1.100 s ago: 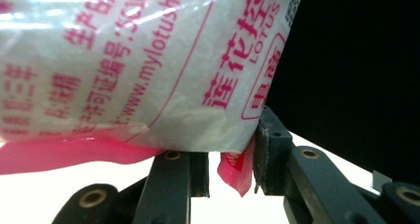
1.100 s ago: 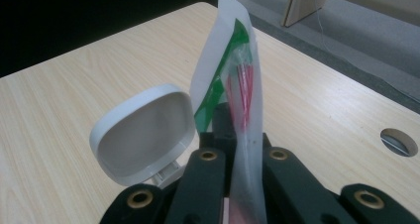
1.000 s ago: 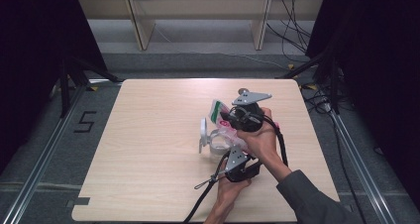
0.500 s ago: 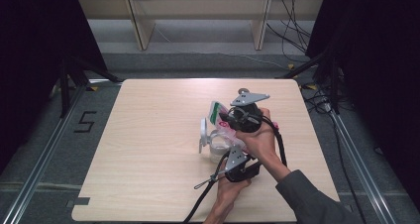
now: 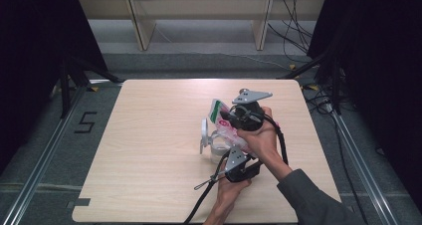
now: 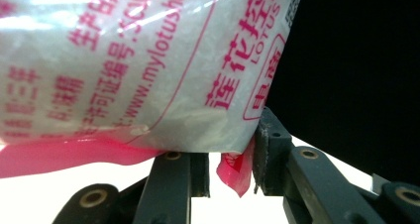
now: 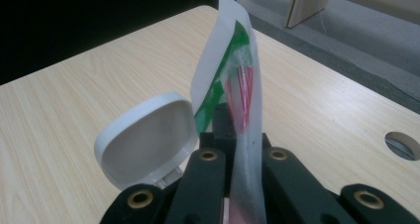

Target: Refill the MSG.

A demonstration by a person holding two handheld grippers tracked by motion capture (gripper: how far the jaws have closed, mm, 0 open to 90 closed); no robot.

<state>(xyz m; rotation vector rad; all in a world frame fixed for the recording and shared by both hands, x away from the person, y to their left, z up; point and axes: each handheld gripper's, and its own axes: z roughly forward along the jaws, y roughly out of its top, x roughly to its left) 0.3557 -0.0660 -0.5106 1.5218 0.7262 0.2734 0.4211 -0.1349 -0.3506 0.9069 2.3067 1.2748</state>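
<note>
The bag (image 5: 225,121) of white powder is held over the open jar (image 5: 217,150) at mid-desk, its top pinched by the closed right claw (image 7: 236,135) and its lower corner gripped by the partly closed left claw (image 6: 232,172); tilting is judged next.

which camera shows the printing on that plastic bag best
The left gripper view: the bag is close up there, its pink lettering readable. The high view shows it small between both tools, and the right gripper view shows it edge-on beside the white lid.
</note>
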